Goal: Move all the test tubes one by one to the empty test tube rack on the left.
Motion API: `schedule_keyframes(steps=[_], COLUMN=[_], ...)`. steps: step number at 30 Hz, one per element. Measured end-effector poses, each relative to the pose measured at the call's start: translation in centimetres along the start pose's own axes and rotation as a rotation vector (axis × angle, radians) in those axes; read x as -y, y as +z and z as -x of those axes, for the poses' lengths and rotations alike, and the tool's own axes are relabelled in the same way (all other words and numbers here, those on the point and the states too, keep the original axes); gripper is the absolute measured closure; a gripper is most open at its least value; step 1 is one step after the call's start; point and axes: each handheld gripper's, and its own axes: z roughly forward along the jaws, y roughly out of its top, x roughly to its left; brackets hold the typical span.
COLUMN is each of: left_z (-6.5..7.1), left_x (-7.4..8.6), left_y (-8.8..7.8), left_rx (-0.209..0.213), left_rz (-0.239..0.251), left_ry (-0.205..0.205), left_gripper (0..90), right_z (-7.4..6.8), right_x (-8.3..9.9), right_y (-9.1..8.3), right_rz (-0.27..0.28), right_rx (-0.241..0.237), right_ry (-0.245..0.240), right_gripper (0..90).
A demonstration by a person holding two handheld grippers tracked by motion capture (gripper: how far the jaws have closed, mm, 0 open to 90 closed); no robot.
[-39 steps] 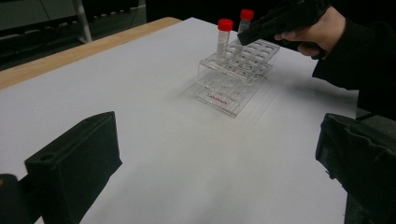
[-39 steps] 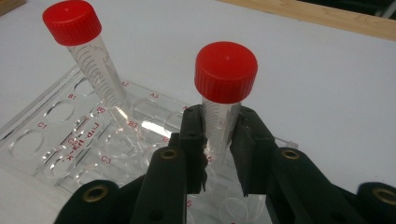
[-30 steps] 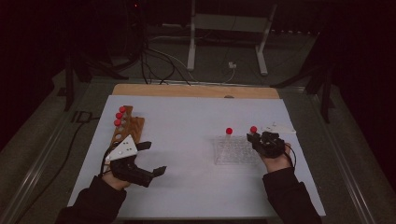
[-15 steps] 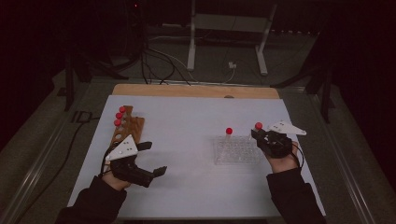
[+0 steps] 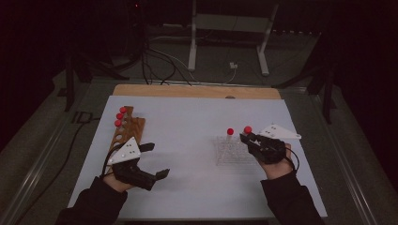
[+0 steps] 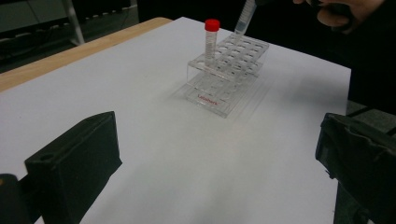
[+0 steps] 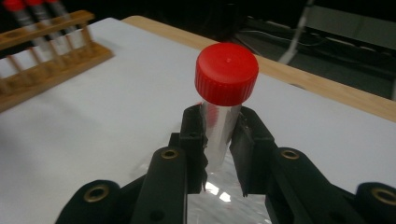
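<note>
Across the white counter point(image 5: 187, 140), a clear plastic tube rack point(image 5: 232, 152) sits right of centre; just over its right edge, the right tongs point(image 7: 218, 135) clamp a red-capped clear tube point(image 7: 224, 100), seemingly clear of the holes. Left tongs point(image 5: 150, 161) gape, empty.

Red lettering, too blurred to read, on clear rack point(image 6: 219, 88) front edge
</note>
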Motion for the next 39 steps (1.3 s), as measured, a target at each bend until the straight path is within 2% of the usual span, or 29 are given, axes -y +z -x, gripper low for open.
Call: schedule_keyframes(steps=[1, 7, 9, 13, 18, 29, 37, 39], left_z=[0.1, 0.7, 0.9, 1.3, 1.7, 2.7, 3.1, 3.3], left_x=[-0.1, -0.3, -0.4, -0.6, -0.9, -1.7, -2.3, -2.3], left_y=[0.1, 0.3, 0.4, 0.4, 0.8, 1.7, 2.9, 3.3], left_rx=[-0.013, 0.010, 0.019, 0.010, 0.026, 0.065, 0.077, 0.079], left_rz=[-0.003, -0.023, -0.019, -0.014, -0.012, -0.011, 0.000, 0.002], left_ry=[0.003, 0.014, 0.014, 0.025, 0.029, 0.043, 0.052, 0.061], left_gripper=[0.6, 0.6, 0.6, 0.6, 0.7, 1.5, 7.9, 14.3], right_z=[-0.4, -2.3, -2.9, -4.2, -5.6, -8.6, -10.6, -10.9], right_x=[0.0, -0.1, 0.0, 0.2, 0.6, 1.5, 2.0, 2.0], right_y=[0.1, 0.6, 0.7, 1.3, 2.2, 3.7, 4.4, 4.4], right_rz=[-0.001, -0.010, -0.015, -0.030, -0.058, -0.111, -0.138, -0.141], right_rx=[-0.016, -0.097, -0.115, -0.161, -0.215, -0.291, -0.353, -0.358], right_ry=[-0.001, -0.021, -0.031, -0.044, -0.066, -0.121, -0.152, -0.157], right_gripper=[74.9, 74.9, 74.9, 74.9, 74.9, 74.9, 74.9, 74.9])
